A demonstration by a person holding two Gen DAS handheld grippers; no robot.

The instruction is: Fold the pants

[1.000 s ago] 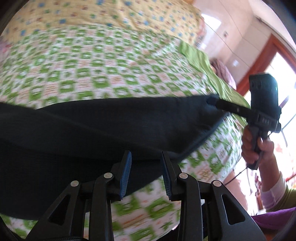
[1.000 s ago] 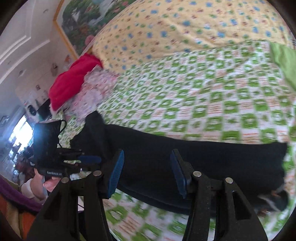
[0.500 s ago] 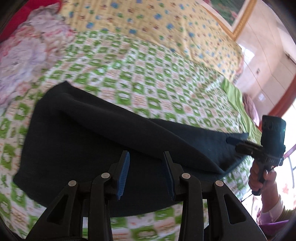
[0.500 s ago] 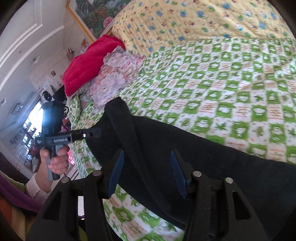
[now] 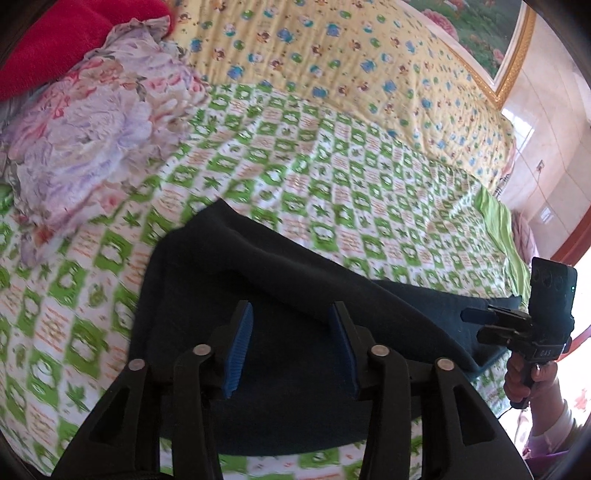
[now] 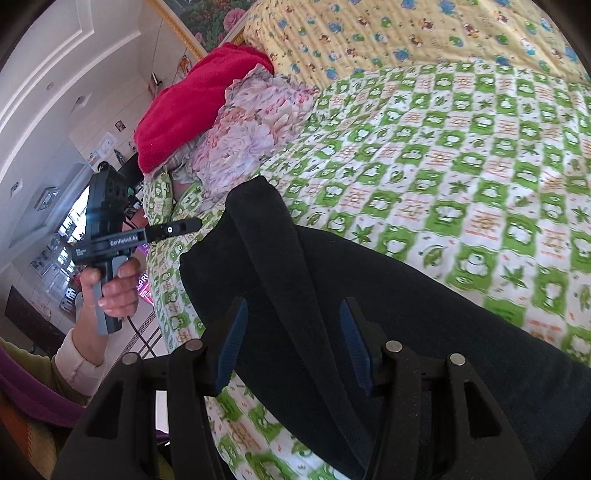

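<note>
Dark navy pants point(image 5: 295, 288) lie across the green-and-white checked bedspread point(image 5: 332, 184), with a raised fold ridge running along them; they also show in the right wrist view point(image 6: 369, 295). My left gripper point(image 5: 291, 343) is open and empty, hovering above the pants near their left end. It appears from the side in the right wrist view point(image 6: 173, 229), off the bed's left edge. My right gripper point(image 6: 291, 339) is open and empty above the pants. In the left wrist view it point(image 5: 476, 315) is near the pants' right end.
A floral quilt point(image 5: 85, 125) and a red blanket point(image 5: 55, 40) are piled at the bed's left. A yellow patterned cover point(image 5: 351, 55) lies at the back. A green sheet edge point(image 5: 498, 229) shows at right. A framed painting point(image 6: 199, 18) hangs on the wall.
Both grippers have drawn back and turned, so more of the bed and the pants' left end is in view. The right gripper no longer holds the pants' right corner. The pants lie on the bed.
</note>
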